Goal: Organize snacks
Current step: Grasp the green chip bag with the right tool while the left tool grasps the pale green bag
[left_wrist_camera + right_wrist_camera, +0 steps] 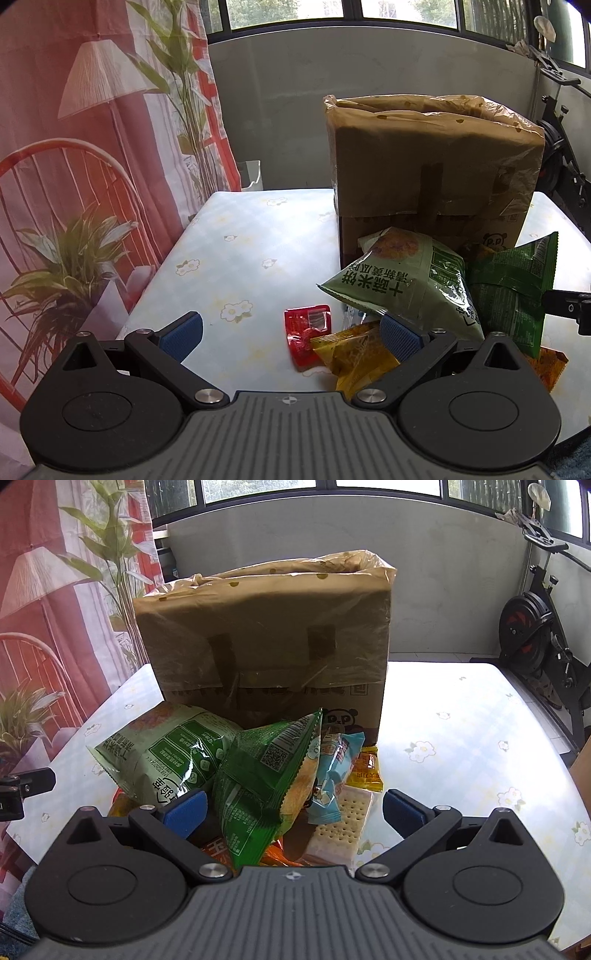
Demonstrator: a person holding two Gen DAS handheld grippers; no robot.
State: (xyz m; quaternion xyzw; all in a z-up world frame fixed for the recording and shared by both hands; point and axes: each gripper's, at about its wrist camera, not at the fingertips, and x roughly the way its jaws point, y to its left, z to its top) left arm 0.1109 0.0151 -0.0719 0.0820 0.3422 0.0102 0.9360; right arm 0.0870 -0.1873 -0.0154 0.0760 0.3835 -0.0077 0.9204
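A cardboard box (432,177) lined with a plastic bag stands on the table; it also shows in the right wrist view (266,638). A heap of snacks lies in front of it: a pale green bag (399,280), a dark green bag (266,782), a red packet (306,334), a yellow packet (354,354), a blue packet (332,771), a cracker pack (343,823). My left gripper (291,332) is open over the red and yellow packets. My right gripper (293,808) is open around the dark green bag and cracker pack.
The table (236,258) has a floral cloth. A printed curtain (74,147) hangs at left. An exercise bike (535,635) stands at right. A low wall and windows lie behind.
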